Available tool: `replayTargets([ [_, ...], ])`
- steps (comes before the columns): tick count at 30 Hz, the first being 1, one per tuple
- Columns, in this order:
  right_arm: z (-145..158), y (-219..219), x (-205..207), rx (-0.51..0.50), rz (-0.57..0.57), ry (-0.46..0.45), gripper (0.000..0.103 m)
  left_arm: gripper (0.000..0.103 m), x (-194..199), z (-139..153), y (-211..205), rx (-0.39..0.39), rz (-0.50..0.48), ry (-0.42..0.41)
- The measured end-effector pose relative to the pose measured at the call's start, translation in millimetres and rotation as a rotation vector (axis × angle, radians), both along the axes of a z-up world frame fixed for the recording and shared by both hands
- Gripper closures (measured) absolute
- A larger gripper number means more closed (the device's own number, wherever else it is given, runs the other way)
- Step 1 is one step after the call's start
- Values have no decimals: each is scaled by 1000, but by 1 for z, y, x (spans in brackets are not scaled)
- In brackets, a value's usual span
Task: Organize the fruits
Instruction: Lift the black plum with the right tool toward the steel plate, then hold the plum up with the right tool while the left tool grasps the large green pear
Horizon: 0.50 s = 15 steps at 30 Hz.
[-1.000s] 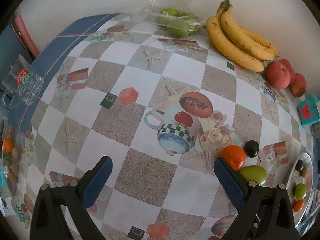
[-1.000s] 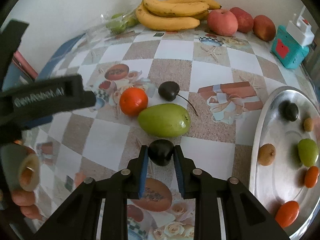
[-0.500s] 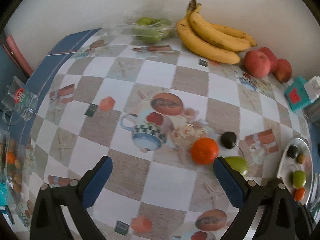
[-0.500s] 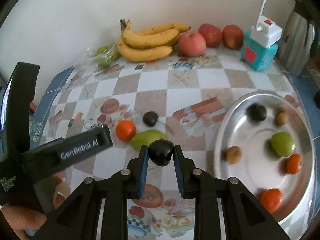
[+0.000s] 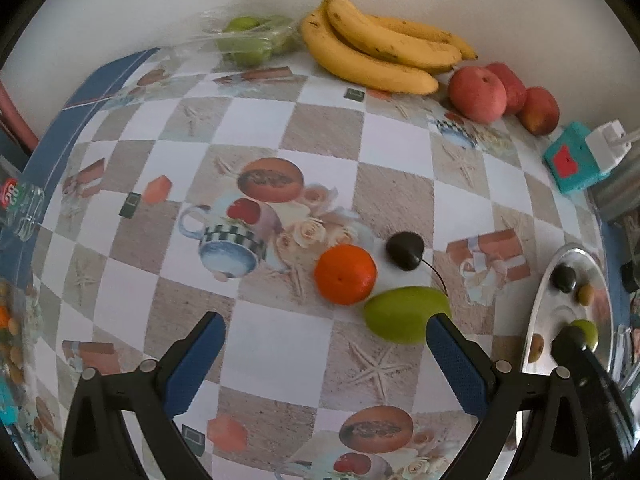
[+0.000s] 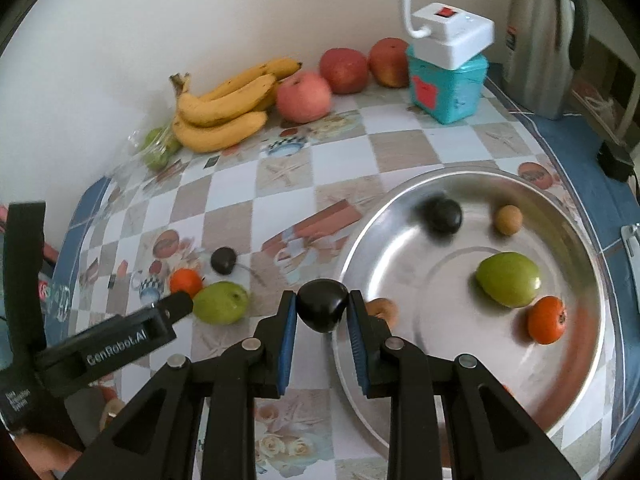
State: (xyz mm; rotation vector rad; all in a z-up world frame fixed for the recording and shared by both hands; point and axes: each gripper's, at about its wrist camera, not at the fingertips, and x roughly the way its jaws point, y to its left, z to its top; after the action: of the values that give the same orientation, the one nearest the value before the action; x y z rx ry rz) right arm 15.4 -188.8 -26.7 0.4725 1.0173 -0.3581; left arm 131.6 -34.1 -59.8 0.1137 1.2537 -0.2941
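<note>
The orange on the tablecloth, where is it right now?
In the left wrist view the orange sits centre-right, touching the green fruit, left of the dark cherry.

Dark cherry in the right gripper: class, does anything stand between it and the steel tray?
Nothing visible does. The right gripper holds the dark cherry at the steel tray's near rim. A small brown fruit lies just inside, with bare metal beyond it.

Each hand-held gripper [image 6: 322,334] is black with blue ribbed pads [image 6: 287,344], silver screws; one seemingly reads "GenRobot.AI".
</note>
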Motion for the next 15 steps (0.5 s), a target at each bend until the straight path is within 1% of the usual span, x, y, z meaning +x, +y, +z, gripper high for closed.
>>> replayTargets([
  [1, 0, -2, 0, -1, -5, -1, 77, 6, -1, 0, -2, -2, -7, 3],
  [5, 2, -8, -3, 10, -16, -14, 77, 6, -3, 0, -8, -33, -15, 17],
  [10, 9, -12, -6, 21, -28, -38, 77, 6, -6, 4, -20, -77, -38, 13],
  [12, 12, -14, -7, 23, -30, -47, 77, 6, -8, 4, -24, -82, -49, 16],
  [15, 16, -16, -8, 17, -38, -59, 77, 12, -9, 0, -30, -75, -67, 23],
])
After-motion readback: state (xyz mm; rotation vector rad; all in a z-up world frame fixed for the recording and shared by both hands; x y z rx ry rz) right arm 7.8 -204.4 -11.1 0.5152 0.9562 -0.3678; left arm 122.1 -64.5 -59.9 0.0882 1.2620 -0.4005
